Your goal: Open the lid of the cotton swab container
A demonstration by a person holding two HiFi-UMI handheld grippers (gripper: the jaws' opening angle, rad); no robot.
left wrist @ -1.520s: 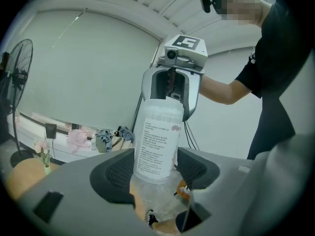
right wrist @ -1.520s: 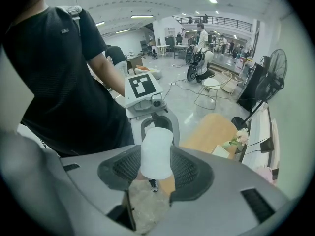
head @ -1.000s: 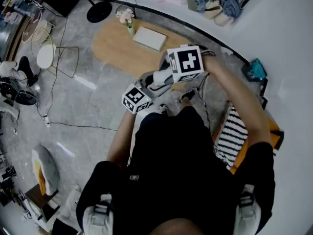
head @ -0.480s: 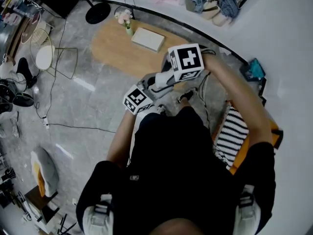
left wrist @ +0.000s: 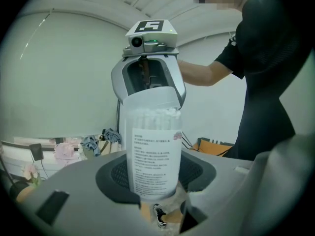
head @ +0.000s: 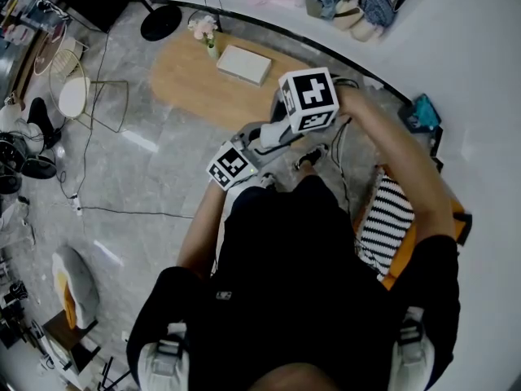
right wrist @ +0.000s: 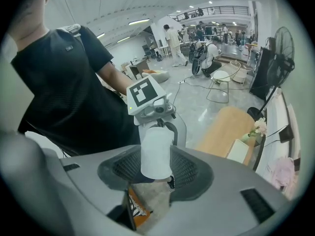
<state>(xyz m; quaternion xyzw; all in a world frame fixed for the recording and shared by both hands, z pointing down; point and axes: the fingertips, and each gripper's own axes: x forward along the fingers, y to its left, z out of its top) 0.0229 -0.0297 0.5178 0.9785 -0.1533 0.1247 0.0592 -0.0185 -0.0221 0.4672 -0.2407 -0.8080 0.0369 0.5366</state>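
Your left hand-held gripper [left wrist: 157, 203], jaws just closed, holds the cotton swab container [left wrist: 152, 156]; your right hand-held gripper [right wrist: 155, 181] grips its lid [left wrist: 150, 98], apparently not yet off.

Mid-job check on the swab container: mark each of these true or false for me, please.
1. The left gripper grips the cotton swab container by its labelled body. True; its jaws have just been closing on it.
2. The right gripper is empty. False: the right gripper is shut on the lid end of the container.
3. A white box lies on the wooden table. True.
4. The striped cloth lies at the person's left. False: the striped cloth is at their right.
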